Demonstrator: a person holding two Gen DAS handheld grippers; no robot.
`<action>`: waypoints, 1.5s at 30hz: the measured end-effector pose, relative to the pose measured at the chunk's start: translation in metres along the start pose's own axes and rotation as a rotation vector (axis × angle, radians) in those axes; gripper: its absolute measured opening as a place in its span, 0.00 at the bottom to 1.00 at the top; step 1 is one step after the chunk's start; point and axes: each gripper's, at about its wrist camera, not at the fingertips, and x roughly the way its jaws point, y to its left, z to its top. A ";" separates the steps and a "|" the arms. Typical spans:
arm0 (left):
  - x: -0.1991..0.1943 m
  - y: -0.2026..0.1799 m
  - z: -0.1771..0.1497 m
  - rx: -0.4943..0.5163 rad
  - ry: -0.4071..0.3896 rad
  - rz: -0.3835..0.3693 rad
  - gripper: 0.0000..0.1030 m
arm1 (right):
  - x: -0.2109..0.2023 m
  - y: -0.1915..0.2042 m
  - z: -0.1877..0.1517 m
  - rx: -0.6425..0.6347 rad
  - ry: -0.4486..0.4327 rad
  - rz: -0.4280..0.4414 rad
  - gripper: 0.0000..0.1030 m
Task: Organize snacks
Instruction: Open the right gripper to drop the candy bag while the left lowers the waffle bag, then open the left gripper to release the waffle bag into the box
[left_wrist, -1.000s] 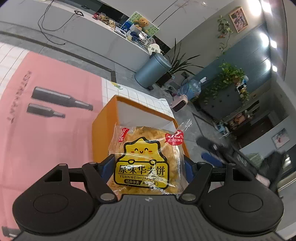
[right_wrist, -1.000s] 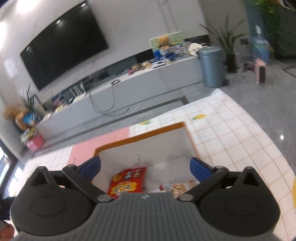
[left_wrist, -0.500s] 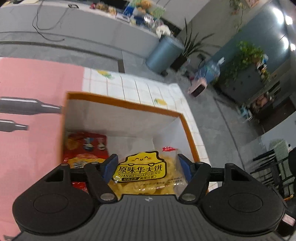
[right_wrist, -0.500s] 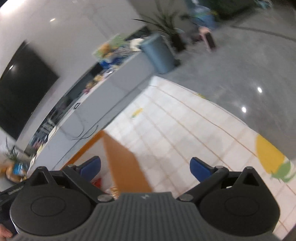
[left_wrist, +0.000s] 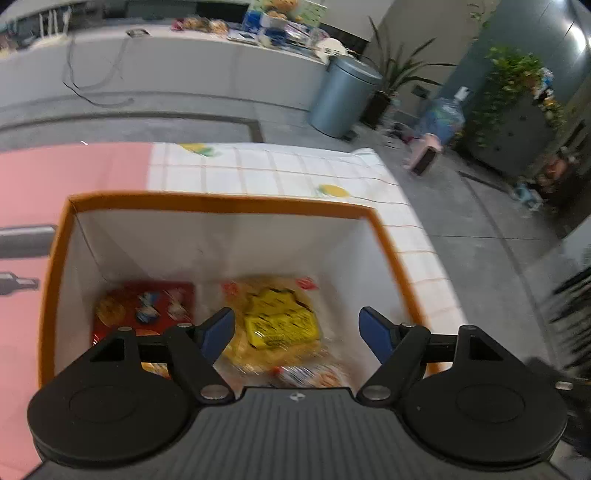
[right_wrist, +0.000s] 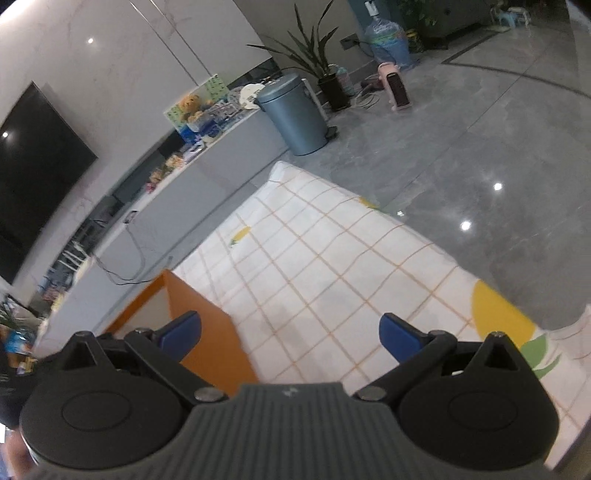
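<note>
Left wrist view: left gripper (left_wrist: 296, 328) jaws opening, clear of the yellow waffle packet (left_wrist: 280, 325) inside the orange-rimmed white cardboard box (left_wrist: 221, 204) — withdrawing could clip its rim. Right gripper (right_wrist: 290, 332) jaws open, empty.

grey bin (left_wrist: 341, 98), wall television (right_wrist: 33, 162), potted plant (right_wrist: 314, 55)

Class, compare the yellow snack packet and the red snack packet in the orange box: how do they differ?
The yellow snack packet is clear with a yellow label; the red snack packet is opaque red. Yellow lies mid-box, red against the left wall. Both lie flat on the orange box floor.
</note>
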 end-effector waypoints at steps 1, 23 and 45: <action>-0.006 -0.002 0.000 0.001 -0.002 -0.013 0.88 | -0.001 0.001 -0.001 -0.009 -0.003 -0.010 0.97; -0.111 -0.030 -0.028 0.213 -0.136 0.207 0.88 | -0.013 0.050 -0.019 -0.098 -0.028 0.043 0.97; -0.246 -0.036 -0.109 0.249 -0.295 0.186 0.96 | -0.180 0.085 -0.117 -0.235 0.017 0.005 0.97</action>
